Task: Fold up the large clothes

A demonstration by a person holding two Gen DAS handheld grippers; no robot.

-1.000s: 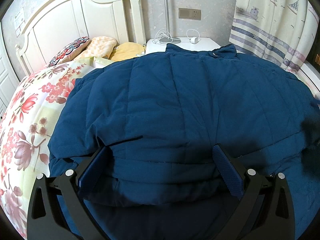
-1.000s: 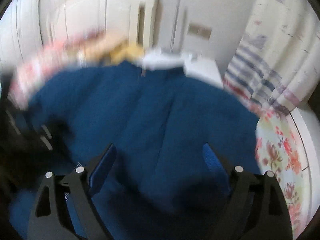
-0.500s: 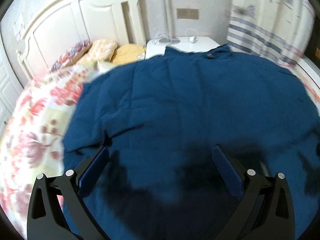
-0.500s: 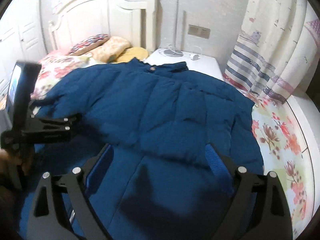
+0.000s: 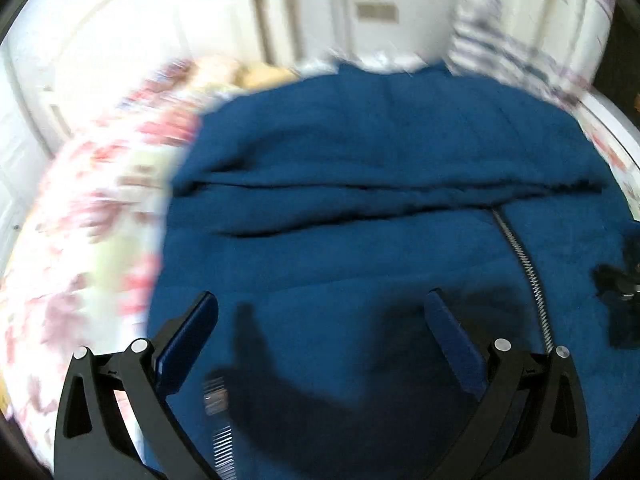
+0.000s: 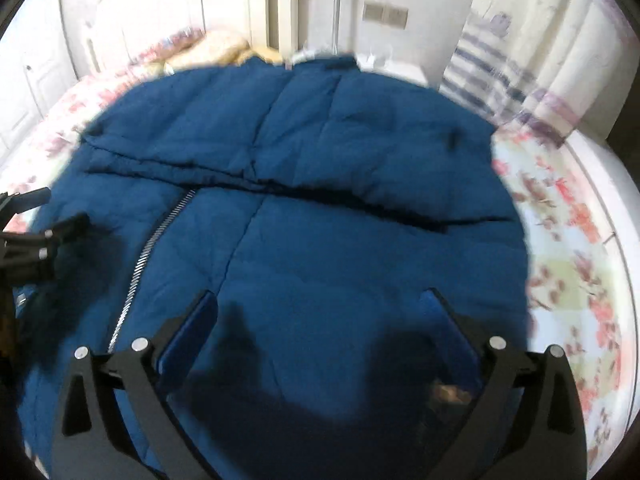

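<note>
A large dark blue padded jacket (image 5: 360, 152) lies spread on the bed, one part folded over the rest along a crosswise edge. Its silver zipper (image 5: 520, 256) runs down the lower layer. My left gripper (image 5: 320, 316) hovers open over the near part of the jacket, with nothing between its fingers. In the right wrist view the same jacket (image 6: 320, 140) and zipper (image 6: 152, 248) show. My right gripper (image 6: 320, 300) has its jaws opening wide above the cloth, gripping nothing. The left gripper (image 6: 32, 240) shows at the left edge.
A floral bedsheet (image 5: 100, 220) surrounds the jacket on both sides (image 6: 568, 248). Pillows (image 6: 216, 46) lie by the white headboard (image 5: 140, 32). A striped curtain (image 6: 520, 60) hangs at the right, and a white nightstand (image 6: 400, 68) stands behind the jacket.
Both grippers have drawn back from the far part of the jacket toward its near side. The folded edge and the zipper have come into view. The right jaws stand wider.
</note>
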